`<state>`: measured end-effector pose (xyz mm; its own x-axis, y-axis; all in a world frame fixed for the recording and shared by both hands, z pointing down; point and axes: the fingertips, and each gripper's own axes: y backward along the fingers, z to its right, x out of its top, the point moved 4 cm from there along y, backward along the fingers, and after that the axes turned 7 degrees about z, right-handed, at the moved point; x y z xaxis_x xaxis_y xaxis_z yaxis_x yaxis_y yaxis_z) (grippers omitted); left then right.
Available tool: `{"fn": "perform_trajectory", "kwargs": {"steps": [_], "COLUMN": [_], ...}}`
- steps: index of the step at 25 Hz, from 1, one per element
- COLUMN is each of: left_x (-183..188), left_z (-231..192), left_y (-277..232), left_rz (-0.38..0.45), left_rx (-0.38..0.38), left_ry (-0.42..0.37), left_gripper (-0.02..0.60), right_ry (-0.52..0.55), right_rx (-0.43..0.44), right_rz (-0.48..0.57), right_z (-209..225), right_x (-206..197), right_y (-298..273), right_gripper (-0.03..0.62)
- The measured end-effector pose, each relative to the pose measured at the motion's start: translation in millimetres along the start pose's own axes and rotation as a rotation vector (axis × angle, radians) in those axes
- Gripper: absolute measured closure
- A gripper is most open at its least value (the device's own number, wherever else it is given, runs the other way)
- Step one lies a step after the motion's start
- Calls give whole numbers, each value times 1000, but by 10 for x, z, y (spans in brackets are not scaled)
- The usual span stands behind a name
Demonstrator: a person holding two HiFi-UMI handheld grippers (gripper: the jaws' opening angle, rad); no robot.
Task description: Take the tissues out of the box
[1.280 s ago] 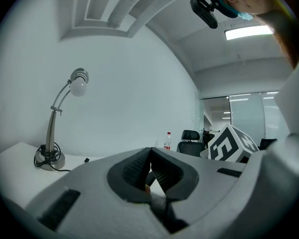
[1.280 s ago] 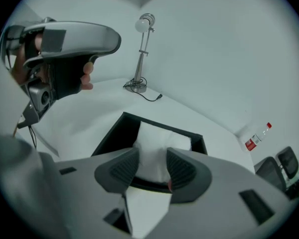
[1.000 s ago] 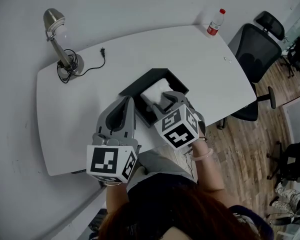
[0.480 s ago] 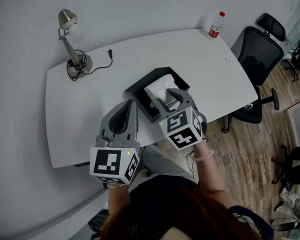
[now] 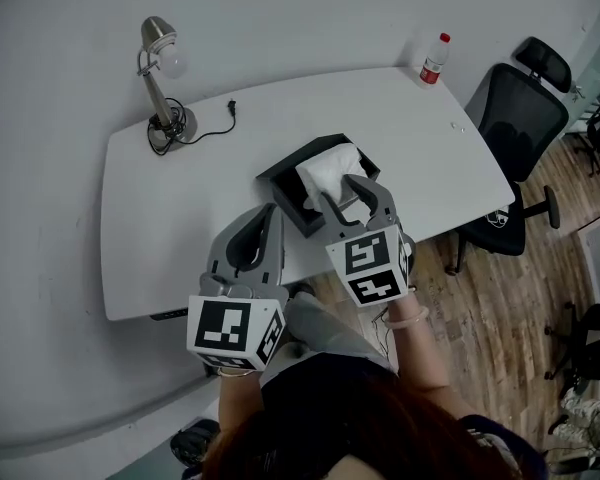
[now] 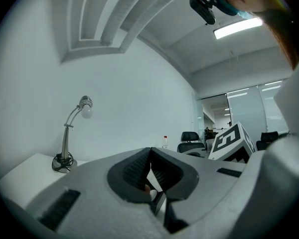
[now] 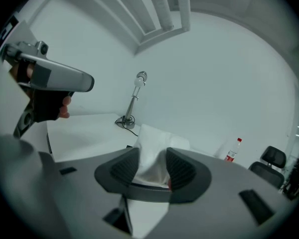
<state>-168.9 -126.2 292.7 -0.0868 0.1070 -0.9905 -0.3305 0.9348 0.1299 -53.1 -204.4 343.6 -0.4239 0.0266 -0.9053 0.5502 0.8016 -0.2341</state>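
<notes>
A black tissue box (image 5: 283,181) stands open on the white table (image 5: 180,218), near its front edge. A white tissue (image 5: 328,171) rises out of the box. My right gripper (image 5: 345,196) is shut on that tissue just above the box; in the right gripper view the tissue (image 7: 152,153) is pinched between the ribbed pads of the right gripper (image 7: 152,164) and fans out above them. My left gripper (image 5: 268,214) hangs level, left of the box and over the table's front edge. In the left gripper view the left gripper (image 6: 149,152) has its jaws together with nothing in them.
A desk lamp (image 5: 160,78) with a loose cord and plug (image 5: 230,108) stands at the table's far left. A bottle with a red cap (image 5: 434,60) is at the far right corner. A black office chair (image 5: 520,118) stands beyond the right end, on a wooden floor.
My right gripper has risen with the tissue, which now stands further out of the box. My left gripper has shifted a little beside the box and is still closed.
</notes>
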Motion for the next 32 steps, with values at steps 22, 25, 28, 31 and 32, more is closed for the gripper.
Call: {"fn": "perform_trajectory", "kwargs": {"steps": [22, 25, 28, 31, 32], "left_x": [143, 127, 141, 120, 114], "left_z": [205, 245, 306, 393, 425], "left_y": [140, 97, 72, 66, 71], "left_rz": [47, 43, 41, 31, 28], "left_rx": [-60, -69, -68, -68, -66], "left_ry": [-1, -2, -8, -10, -11], "left_gripper": [560, 560, 560, 560, 560], "right_ry": [-9, -11, -10, -23, -27], "right_rx": [-88, -88, -93, -86, -82], "right_rz": [121, 129, 133, 152, 161], "right_z": [-40, -3, 50, 86, 93], "right_x": [237, 219, 209, 199, 199], "right_y": [501, 546, 620, 703, 733], "right_gripper": [413, 413, 414, 414, 414]}}
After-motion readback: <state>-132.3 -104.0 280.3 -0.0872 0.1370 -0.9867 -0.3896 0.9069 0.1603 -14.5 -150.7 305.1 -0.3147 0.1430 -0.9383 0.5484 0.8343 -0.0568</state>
